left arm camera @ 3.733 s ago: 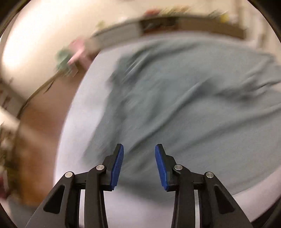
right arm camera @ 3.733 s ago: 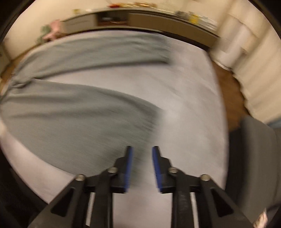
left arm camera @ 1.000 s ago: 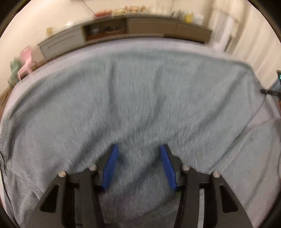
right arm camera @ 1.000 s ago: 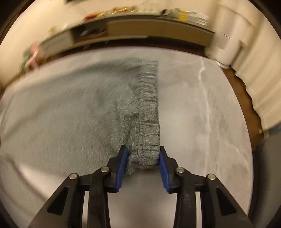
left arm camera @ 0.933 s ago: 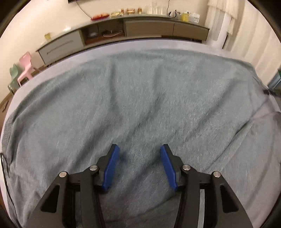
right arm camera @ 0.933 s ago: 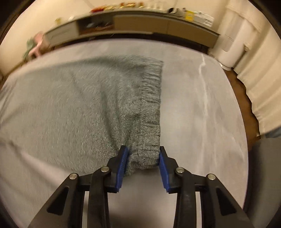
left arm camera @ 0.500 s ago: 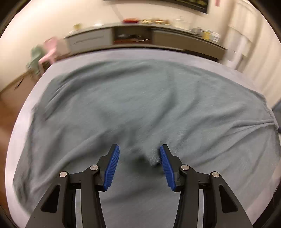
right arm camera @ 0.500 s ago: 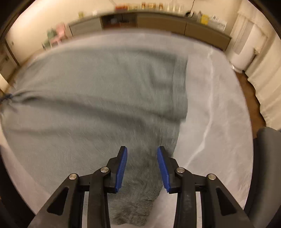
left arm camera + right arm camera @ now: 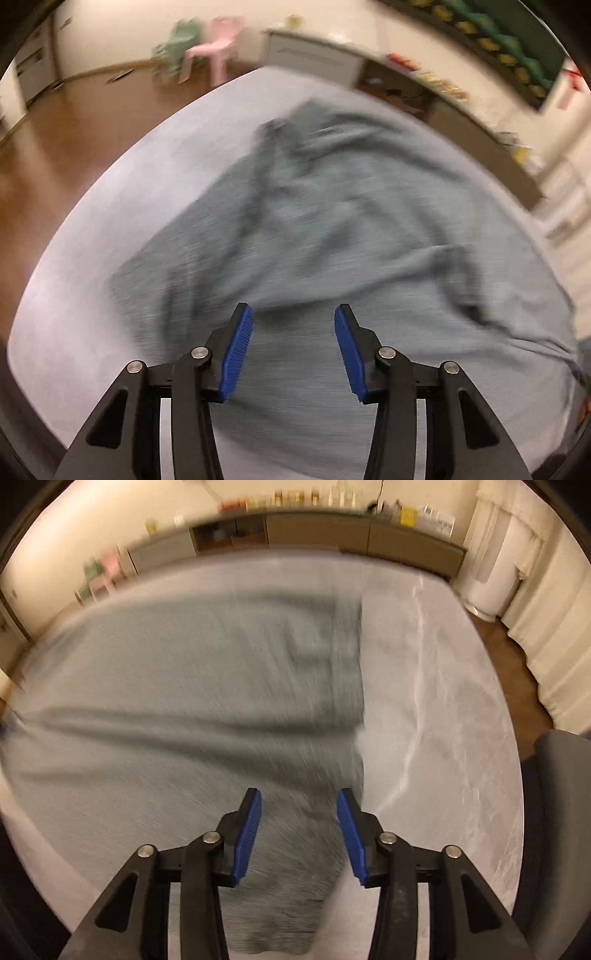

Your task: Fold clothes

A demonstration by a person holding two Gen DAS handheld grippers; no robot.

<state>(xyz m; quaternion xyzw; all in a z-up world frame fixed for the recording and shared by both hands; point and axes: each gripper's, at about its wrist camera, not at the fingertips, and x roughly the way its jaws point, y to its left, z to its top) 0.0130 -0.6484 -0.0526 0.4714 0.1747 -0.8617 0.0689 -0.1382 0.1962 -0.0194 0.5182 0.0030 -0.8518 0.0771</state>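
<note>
Between folds: my left claw (image 9: 293,350) and right claw (image 9: 299,830) hang open over the sweater (image 9: 177,686); next, regrip an edge.

Motion blur smears the grey garment (image 9: 332,229) in both wrist views, hiding its folds and knit. Its near edge runs under the gripper arms. Items on the far cabinet (image 9: 317,531) are illegible.
</note>
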